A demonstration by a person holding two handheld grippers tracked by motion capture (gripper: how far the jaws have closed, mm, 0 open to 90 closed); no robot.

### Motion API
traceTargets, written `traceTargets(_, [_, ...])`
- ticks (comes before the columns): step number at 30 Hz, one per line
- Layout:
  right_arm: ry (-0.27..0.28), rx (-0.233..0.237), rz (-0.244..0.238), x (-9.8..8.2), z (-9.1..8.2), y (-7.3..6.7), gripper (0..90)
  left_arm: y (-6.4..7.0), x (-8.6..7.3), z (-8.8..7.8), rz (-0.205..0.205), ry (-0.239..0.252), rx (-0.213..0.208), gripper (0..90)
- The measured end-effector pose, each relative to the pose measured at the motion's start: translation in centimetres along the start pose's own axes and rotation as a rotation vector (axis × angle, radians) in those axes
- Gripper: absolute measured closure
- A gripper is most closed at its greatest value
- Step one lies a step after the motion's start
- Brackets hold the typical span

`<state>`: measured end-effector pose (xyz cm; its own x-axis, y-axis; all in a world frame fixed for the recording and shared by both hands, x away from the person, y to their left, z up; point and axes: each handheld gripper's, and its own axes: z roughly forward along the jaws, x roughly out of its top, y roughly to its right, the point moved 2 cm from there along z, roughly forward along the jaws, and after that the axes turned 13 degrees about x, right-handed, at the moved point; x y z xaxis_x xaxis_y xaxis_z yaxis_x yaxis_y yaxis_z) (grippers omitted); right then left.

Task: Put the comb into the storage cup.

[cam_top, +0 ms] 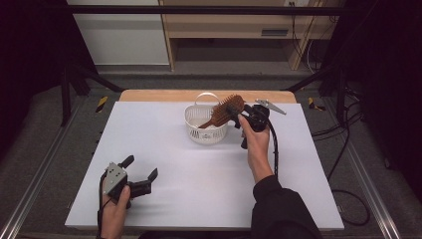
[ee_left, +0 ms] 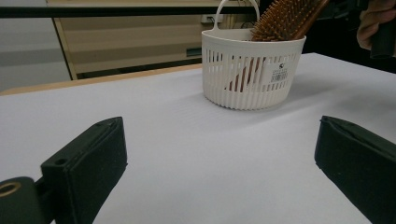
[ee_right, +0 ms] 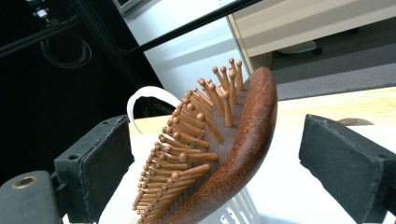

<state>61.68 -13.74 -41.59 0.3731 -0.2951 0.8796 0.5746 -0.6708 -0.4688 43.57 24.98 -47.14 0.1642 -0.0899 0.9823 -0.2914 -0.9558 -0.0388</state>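
Around me stand a dark frame and pale cabinets; beneath, the white table (cam_top: 164, 164). In the white basket (cam_top: 205, 130) leans the wooden hairbrush (cam_top: 225, 110), handle down. My right gripper (cam_top: 247, 115) has let go, jaws spread either side of its head; next I'd back off. My left gripper (cam_top: 141, 174) rests spread, empty.

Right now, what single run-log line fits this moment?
hairbrush: handle down in basket, head leaning out | right gripper: open around head, not touching | left gripper: open, idle near table's front edge
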Motion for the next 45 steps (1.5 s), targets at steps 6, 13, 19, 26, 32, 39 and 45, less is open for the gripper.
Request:
traceTargets(6, [0.004, -0.012, -0.013, 0.3, -0.5, 0.1, 9.3, 0.0, 0.0, 0.0, 0.0, 0.0, 0.001, 2.1])
traceTargets(13, [0.016, -0.017, -0.023, 0.8, -1.3, 0.0, 8.9, 0.0, 0.0, 0.0, 0.0, -0.001, 0.002, 2.2])
traceTargets(19, [0.015, -0.032, -0.049, 1.2, -2.1, 0.0, 8.2, -0.1, 0.0, 0.0, 0.0, -0.001, 0.004, 2.2])
traceTargets(26, [0.011, -0.022, -0.069, 1.6, -2.9, -0.1, 8.2, -0.1, 0.0, 0.0, 0.0, -0.002, 0.006, 2.1])
traceTargets(32, [0.018, -0.028, -0.07, 1.8, -3.4, 0.1, 8.5, 0.0, 0.0, 0.0, 0.006, -0.004, 0.006, 2.1])
traceTargets(39, [0.023, -0.021, -0.064, 2.1, -4.0, 0.3, 8.9, 0.0, 0.0, 0.0, 0.007, -0.005, 0.008, 1.7])
traceTargets(45, [0.034, -0.01, -0.067, 2.3, -4.2, 0.4, 9.5, 0.0, 0.0, 0.0, 0.008, -0.004, 0.009, 1.6])
